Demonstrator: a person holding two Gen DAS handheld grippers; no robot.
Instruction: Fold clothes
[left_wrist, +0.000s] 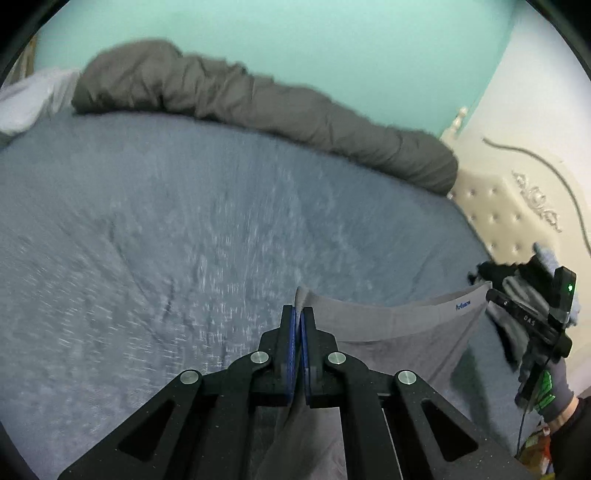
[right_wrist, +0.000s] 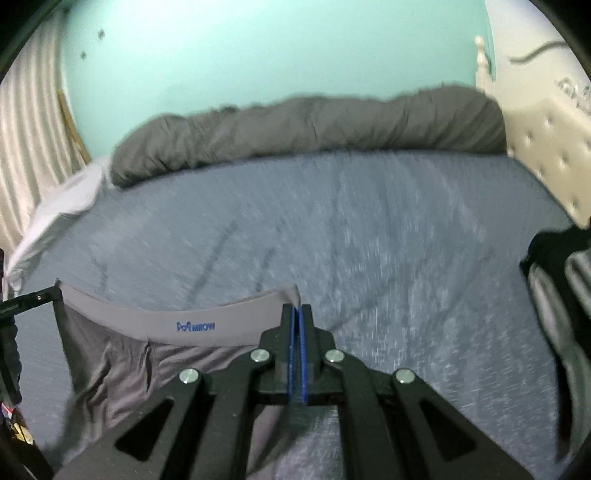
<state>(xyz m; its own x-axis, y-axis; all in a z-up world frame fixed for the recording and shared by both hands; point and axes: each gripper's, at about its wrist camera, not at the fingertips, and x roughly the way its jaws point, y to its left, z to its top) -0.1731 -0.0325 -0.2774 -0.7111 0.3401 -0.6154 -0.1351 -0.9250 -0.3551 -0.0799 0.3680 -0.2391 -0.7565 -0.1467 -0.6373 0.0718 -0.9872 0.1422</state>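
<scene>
A pair of grey briefs (left_wrist: 399, 332) with a blue logo on the waistband hangs stretched between my two grippers above the bed. My left gripper (left_wrist: 298, 314) is shut on one end of the waistband, which pokes up between its blue pads. In the right wrist view my right gripper (right_wrist: 297, 314) is shut on the other end of the waistband (right_wrist: 192, 325), and the body of the briefs (right_wrist: 147, 369) droops below. The right gripper (left_wrist: 489, 293) shows at the right edge of the left wrist view, held by a gloved hand (left_wrist: 550, 391). The left gripper (right_wrist: 55, 291) shows at the far left.
A blue-grey sheet (left_wrist: 184, 221) covers the bed. A rolled dark grey duvet (left_wrist: 258, 99) lies along the far edge by the teal wall. A cream tufted headboard (left_wrist: 498, 206) stands at the right. Dark clothes (right_wrist: 554, 280) are piled at the right edge, and a white pillow (right_wrist: 62, 206) lies at the left.
</scene>
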